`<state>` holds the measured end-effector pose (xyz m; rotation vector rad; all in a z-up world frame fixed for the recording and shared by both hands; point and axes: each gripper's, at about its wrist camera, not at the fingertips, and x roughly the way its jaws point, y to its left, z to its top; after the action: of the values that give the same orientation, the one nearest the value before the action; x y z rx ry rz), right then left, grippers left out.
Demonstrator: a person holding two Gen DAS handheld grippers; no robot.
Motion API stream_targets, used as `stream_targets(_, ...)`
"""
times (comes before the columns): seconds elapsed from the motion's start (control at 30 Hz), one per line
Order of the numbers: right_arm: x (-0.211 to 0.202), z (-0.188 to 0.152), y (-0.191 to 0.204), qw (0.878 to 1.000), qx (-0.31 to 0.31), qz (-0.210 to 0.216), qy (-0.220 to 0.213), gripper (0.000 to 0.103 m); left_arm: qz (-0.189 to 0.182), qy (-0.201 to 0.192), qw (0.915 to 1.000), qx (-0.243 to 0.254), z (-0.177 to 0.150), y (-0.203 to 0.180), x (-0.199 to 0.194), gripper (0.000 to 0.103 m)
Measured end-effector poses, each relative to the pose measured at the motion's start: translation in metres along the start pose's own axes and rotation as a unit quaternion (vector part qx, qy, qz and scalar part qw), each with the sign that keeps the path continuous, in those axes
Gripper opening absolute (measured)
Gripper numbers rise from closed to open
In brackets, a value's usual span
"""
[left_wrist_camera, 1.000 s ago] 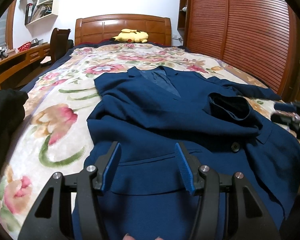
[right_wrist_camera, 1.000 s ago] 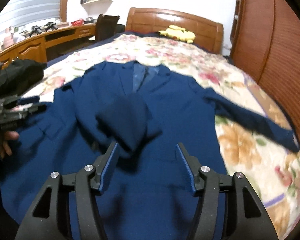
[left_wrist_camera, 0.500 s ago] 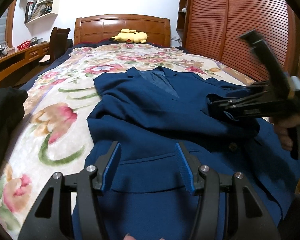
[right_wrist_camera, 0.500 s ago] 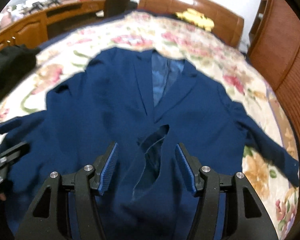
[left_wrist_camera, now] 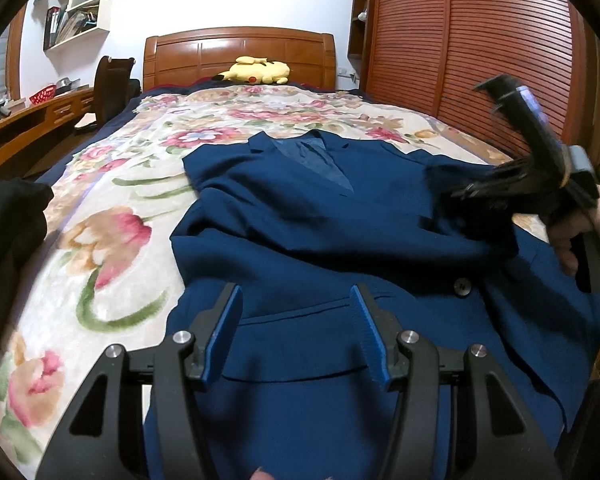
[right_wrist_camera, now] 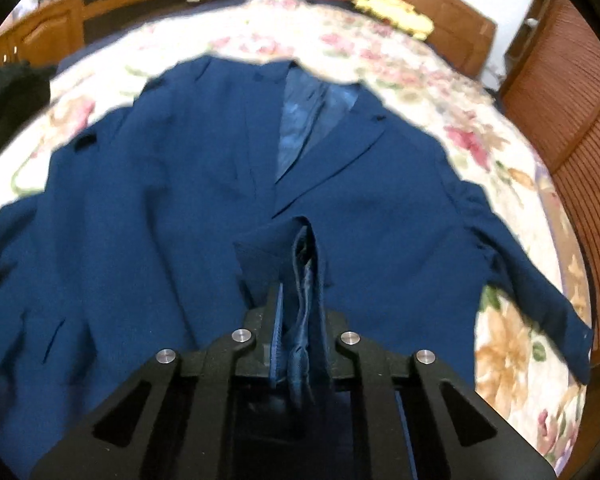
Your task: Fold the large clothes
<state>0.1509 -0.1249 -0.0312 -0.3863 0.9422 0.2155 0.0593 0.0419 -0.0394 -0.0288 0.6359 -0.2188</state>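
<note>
A navy blue suit jacket (left_wrist_camera: 300, 220) lies face up on the floral bedspread (left_wrist_camera: 112, 216), collar toward the headboard. One sleeve is folded across its chest. My right gripper (right_wrist_camera: 300, 292) is closing its jaws on that sleeve's cuff (right_wrist_camera: 306, 264), and the pads pinch the cloth and its lining. In the left wrist view the same gripper (left_wrist_camera: 472, 196) comes in from the right, held by a hand (left_wrist_camera: 580, 240). The other sleeve (right_wrist_camera: 540, 280) lies spread out to the right. My left gripper (left_wrist_camera: 296, 296) hovers open over the jacket's lower front with nothing between its fingers.
A yellow plush toy (left_wrist_camera: 256, 72) rests by the wooden headboard (left_wrist_camera: 240, 52). Slatted wooden wardrobe doors (left_wrist_camera: 480, 60) run along the bed's right side. A desk (left_wrist_camera: 20, 128) and a chair (left_wrist_camera: 112, 88) stand at the left. A black garment (left_wrist_camera: 8, 232) lies at the bed's left edge.
My right gripper has swung in over the jacket's middle, tilted down and closed on the cuff of the folded sleeve. The left gripper has stayed still and open.
</note>
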Motion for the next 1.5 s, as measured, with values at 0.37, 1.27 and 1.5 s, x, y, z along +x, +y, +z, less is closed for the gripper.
stream_targets(0.37,-0.062,-0.086,-0.063,0.992,0.104,-0.034,-0.067,0.008,0.004,-0.008,1.0000,0.001,-0.001,0.002,-0.008,0.055)
stream_targets(1.27,-0.062,-0.083,-0.063,0.995,0.061,-0.007,-0.084,0.050,0.030,-0.018,0.9993,-0.015,0.012,0.025,-0.011,0.055)
stream_targets(1.5,-0.040,-0.067,-0.075,0.995,0.056,0.002,-0.086,0.050,0.033,-0.017,0.9992,-0.017,0.018,0.029,-0.004,0.055)
